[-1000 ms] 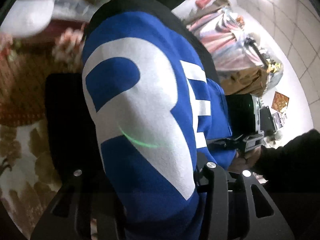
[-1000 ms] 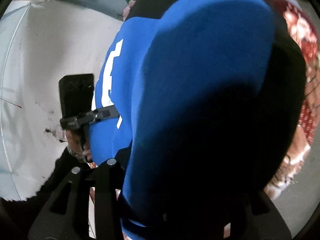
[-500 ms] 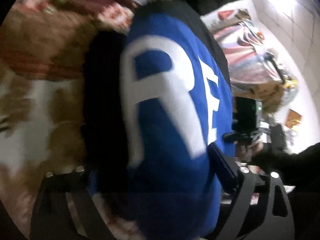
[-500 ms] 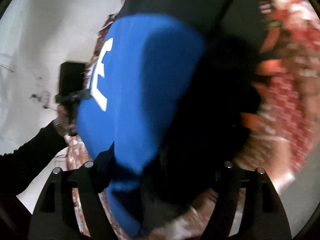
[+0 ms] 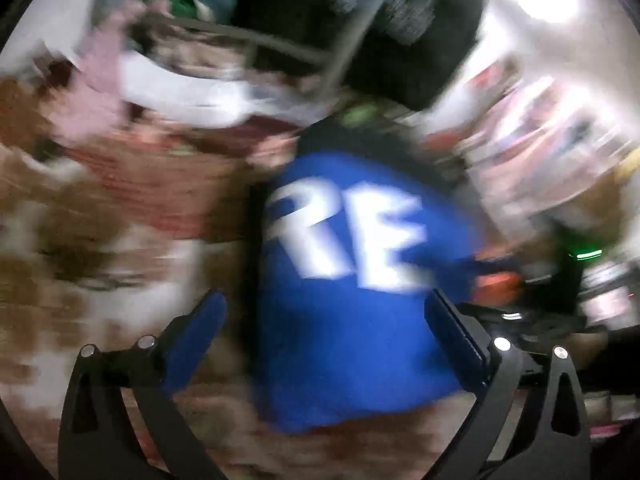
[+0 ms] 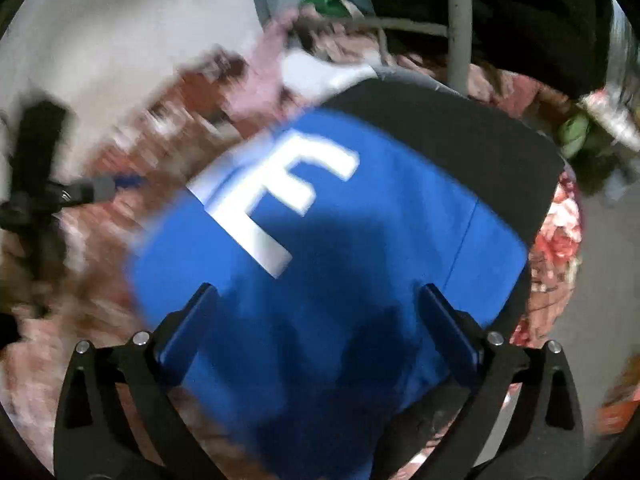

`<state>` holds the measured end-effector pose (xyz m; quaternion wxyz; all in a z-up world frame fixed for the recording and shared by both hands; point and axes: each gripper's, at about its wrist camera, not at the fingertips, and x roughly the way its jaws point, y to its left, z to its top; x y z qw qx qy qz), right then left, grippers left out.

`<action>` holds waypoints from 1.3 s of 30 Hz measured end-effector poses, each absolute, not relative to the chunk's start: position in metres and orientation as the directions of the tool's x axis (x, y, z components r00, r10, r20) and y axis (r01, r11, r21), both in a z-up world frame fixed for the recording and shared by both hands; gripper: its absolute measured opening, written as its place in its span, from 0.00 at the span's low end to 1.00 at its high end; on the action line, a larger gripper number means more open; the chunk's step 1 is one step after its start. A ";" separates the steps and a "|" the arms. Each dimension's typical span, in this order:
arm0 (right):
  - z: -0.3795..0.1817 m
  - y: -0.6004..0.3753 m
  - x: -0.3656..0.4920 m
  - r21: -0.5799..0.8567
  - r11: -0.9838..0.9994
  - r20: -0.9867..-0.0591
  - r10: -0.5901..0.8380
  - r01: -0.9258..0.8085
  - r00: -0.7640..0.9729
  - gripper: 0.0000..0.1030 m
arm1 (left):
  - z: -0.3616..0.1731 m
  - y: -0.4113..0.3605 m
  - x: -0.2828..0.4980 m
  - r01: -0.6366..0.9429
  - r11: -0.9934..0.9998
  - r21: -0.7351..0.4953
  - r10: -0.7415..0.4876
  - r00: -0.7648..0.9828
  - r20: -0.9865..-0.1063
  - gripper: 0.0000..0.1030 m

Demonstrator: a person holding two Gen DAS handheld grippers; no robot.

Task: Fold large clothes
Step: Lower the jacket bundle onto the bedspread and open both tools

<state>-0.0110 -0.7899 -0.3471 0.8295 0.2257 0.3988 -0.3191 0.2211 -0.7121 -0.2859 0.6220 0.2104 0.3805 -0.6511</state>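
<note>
Blue sweatshirt (image 6: pixel 360 280) lies on the patterned rug (image 6: pixel 560 248), released for folding, between the opening, spread jaws of left tool (image 5: pixel 326 316) and right tool (image 6: pixel 316 306).

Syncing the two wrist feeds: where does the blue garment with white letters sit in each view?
Left wrist: blue garment sits centre to lower centre, letters "RE" showing, between the opening left gripper fingers.
Right wrist: it fills the centre, one white letter upper left, between the opening right gripper fingers.
Shared landmark: the red floral rug under it.
</note>
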 end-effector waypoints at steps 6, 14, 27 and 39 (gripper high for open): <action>-0.392 -0.776 -0.012 -0.139 0.787 -0.769 -0.469 0.601 0.435 0.94 | -0.331 -0.716 0.225 0.971 0.049 -0.234 -0.628 -0.152 -0.763 0.96; -0.348 -0.800 -0.035 -0.080 0.713 -0.780 -0.480 0.697 0.402 0.95 | -0.274 -0.723 0.216 0.988 0.063 -0.139 -0.668 -0.062 -0.742 0.95; -0.343 -0.938 -0.017 -0.065 0.523 -0.785 -0.552 0.850 0.279 0.95 | -0.288 -0.899 0.166 0.999 -0.013 0.051 -0.569 0.035 -0.821 0.95; -0.372 -0.958 -0.056 0.086 0.580 -0.819 -0.422 0.810 0.389 0.95 | -0.311 -0.868 0.212 0.992 0.123 -0.005 -0.523 0.061 -0.850 0.96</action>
